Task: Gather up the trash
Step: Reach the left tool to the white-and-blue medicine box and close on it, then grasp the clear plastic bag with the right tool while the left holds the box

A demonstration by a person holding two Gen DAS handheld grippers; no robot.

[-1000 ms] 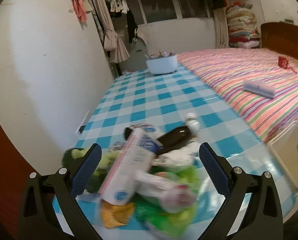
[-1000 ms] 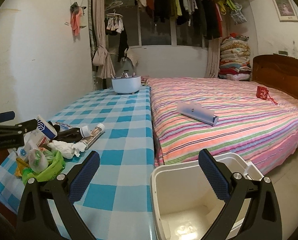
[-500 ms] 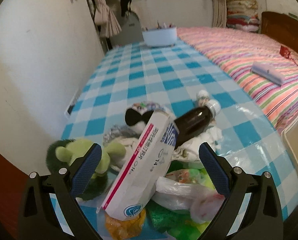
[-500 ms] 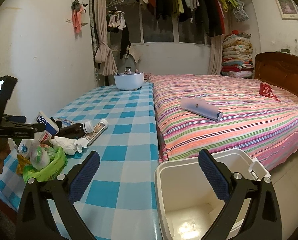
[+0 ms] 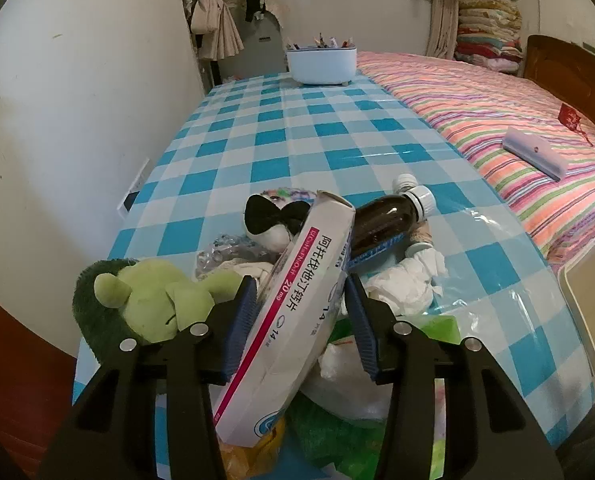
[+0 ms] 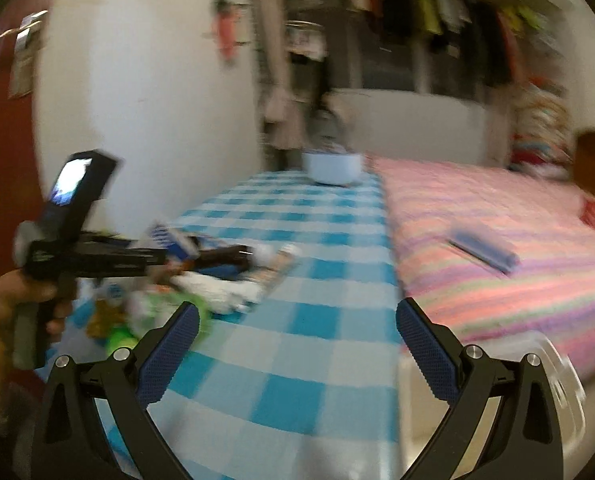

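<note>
White with a pink stripe, the medicine box (image 5: pixel 297 312) sits on the trash pile (image 5: pixel 337 360) at the bench's (image 5: pixel 297 128) near end. Our left hand-held gripper (image 5: pixel 299 320) has just squeezed onto it; the right hand-held gripper (image 6: pixel 297 348) is open (empty). Nearly everything still needs collecting.

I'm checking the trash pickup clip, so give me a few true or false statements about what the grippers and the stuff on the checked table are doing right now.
1. The left gripper is closed on the white medicine box. True; its jaws have just been closing, and the blue pads press on the box's sides.
2. The right gripper holds the brown bottle. False; its jaws stand wide with nothing between them, and the brown bottle lies on the table.
3. A green plush toy lies left of the medicine box in the left wrist view. True.
4. The white tub of pens stands on the striped bed. False; it stands at the far end of the blue checked tablecloth.
</note>
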